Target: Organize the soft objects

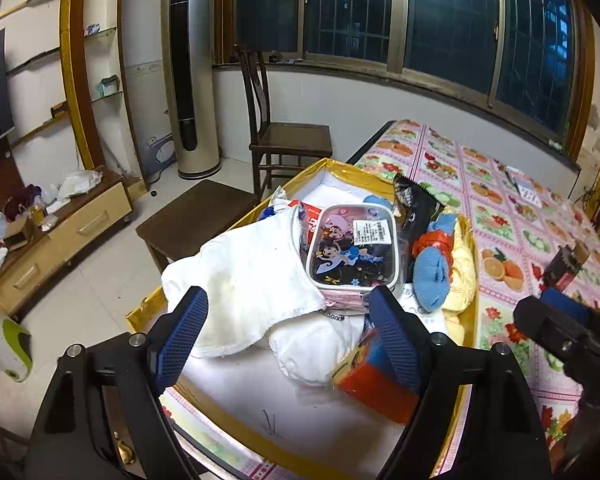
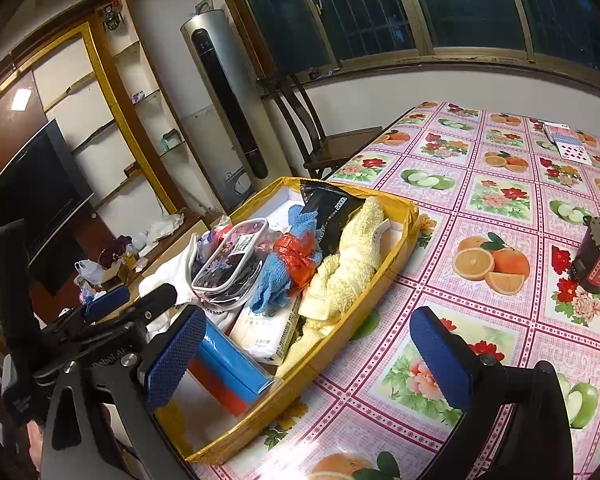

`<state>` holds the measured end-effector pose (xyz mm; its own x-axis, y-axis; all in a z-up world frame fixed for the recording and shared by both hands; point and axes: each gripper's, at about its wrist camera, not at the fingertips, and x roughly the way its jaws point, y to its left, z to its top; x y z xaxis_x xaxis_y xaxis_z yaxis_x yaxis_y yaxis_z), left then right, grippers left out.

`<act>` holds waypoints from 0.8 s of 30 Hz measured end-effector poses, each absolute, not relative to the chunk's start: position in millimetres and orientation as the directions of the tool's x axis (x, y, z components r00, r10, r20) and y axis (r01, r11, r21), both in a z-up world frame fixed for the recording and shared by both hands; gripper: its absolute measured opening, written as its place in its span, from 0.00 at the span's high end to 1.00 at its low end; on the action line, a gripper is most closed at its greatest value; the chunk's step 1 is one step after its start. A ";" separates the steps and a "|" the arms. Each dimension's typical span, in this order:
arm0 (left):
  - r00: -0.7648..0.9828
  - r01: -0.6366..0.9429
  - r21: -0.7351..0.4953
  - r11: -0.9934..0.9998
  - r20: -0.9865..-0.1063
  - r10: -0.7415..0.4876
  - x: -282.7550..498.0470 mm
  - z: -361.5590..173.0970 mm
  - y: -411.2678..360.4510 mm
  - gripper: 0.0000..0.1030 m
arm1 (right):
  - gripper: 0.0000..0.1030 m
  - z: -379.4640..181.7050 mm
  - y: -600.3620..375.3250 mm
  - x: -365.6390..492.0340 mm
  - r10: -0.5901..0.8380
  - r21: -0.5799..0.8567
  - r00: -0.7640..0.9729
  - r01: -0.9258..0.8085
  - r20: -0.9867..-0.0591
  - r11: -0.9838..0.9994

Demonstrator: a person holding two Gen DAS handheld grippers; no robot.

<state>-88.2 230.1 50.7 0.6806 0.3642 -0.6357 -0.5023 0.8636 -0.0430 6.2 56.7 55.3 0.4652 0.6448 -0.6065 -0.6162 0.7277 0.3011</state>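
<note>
hovering with both jaws spread and empty, we held our left gripper (image 1: 288, 328) over the limp white cloth (image 1: 244, 280) in the gold-rimmed box (image 1: 340, 166); light and floppy, best pinched at its bunched near edge. our right gripper (image 2: 308, 356) straddled the box wall.

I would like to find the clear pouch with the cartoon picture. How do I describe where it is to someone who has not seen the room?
Look at the gold-edged box on the fruit-patterned tablecloth. Among the things piled in it, the pouch lies between a white cloth and a blue cloth. Only it is clear plastic, with white trim and cartoon figures.
</note>
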 end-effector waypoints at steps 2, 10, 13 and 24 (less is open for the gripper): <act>0.678 -0.510 -0.026 0.860 -0.627 0.383 -88.3 51.8 230.4 0.17 | 0.00 53.7 56.1 6.7 0.644 0.304 0.462 -0.614 -0.609 0.728; 0.697 -0.476 -0.036 0.879 -0.625 0.352 -86.8 50.0 227.8 0.17 | 0.00 50.5 54.4 7.4 0.648 0.315 0.456 -0.611 -0.610 0.726; 0.700 -0.467 -0.022 0.884 -0.621 0.354 -86.2 50.0 224.1 0.17 | 0.00 51.6 55.4 5.1 0.649 0.308 0.457 -0.617 -0.608 0.724; 0.732 -0.369 -0.021 0.929 -0.623 0.276 -81.1 51.3 215.3 0.17 | 0.00 49.2 54.5 7.4 0.648 0.321 0.449 -0.609 -0.615 0.726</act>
